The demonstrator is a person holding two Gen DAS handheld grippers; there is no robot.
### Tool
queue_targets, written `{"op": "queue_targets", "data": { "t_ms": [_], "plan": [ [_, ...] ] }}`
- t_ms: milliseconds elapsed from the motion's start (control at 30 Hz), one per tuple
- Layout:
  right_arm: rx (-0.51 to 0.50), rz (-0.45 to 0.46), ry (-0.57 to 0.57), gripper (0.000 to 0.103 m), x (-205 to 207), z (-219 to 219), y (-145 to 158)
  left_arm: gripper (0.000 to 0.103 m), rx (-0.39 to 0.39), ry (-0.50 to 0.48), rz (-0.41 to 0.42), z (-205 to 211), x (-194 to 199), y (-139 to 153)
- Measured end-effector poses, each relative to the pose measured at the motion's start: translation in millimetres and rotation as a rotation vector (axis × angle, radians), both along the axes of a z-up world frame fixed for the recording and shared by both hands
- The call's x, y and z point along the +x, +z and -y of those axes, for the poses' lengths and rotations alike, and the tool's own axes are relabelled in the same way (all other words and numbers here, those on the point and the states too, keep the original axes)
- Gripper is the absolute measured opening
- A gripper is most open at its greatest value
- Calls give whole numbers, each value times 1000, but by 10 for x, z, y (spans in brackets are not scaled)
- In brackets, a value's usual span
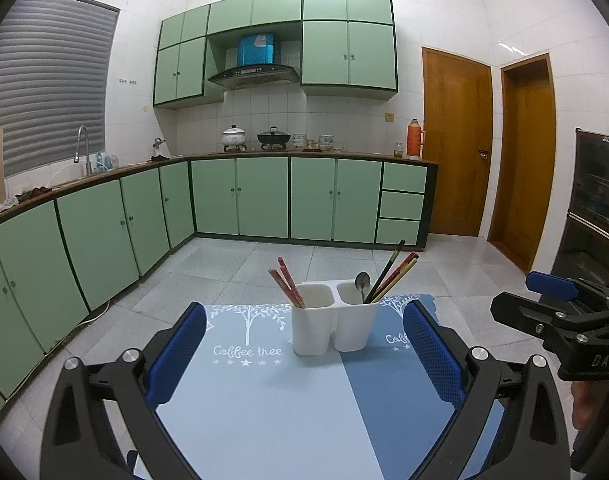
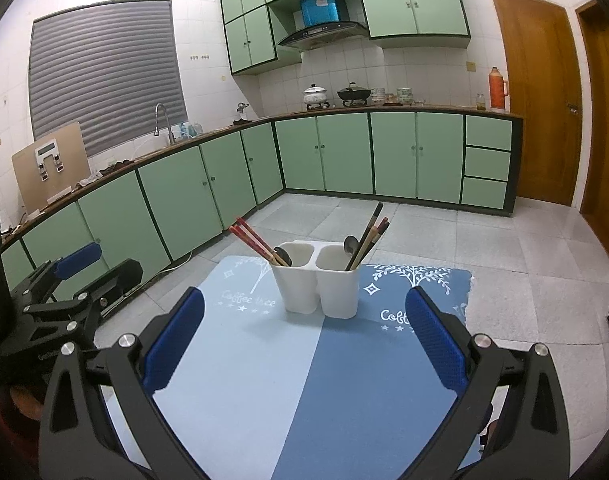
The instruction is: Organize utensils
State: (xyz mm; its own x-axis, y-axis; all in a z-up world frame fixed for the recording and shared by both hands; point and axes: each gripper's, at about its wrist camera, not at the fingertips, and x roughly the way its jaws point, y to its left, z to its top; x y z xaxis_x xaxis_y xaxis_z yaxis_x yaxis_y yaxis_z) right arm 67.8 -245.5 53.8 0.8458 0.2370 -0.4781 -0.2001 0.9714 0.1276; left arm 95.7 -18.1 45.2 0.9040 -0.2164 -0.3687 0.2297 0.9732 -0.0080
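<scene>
A white two-compartment utensil holder stands at the far end of a blue placemat. Its left compartment holds red chopsticks, with a dark spoon showing in the right wrist view. Its right compartment holds a metal spoon and dark and red chopsticks. My left gripper is open and empty, short of the holder. My right gripper is open and empty too; it also shows at the right edge of the left wrist view.
The mat lies on a small table above a grey tiled floor. Green kitchen cabinets run along the left and back walls. Wooden doors stand at the right. The left gripper shows at the left of the right wrist view.
</scene>
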Motion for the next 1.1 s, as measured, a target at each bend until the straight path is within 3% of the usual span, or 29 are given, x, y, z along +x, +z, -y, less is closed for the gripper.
{"op": "queue_targets", "data": {
  "t_ms": [1100],
  "plan": [
    [3, -6, 10, 98, 60, -48, 8, 97, 0, 7, 0, -14, 20, 7]
  ]
}}
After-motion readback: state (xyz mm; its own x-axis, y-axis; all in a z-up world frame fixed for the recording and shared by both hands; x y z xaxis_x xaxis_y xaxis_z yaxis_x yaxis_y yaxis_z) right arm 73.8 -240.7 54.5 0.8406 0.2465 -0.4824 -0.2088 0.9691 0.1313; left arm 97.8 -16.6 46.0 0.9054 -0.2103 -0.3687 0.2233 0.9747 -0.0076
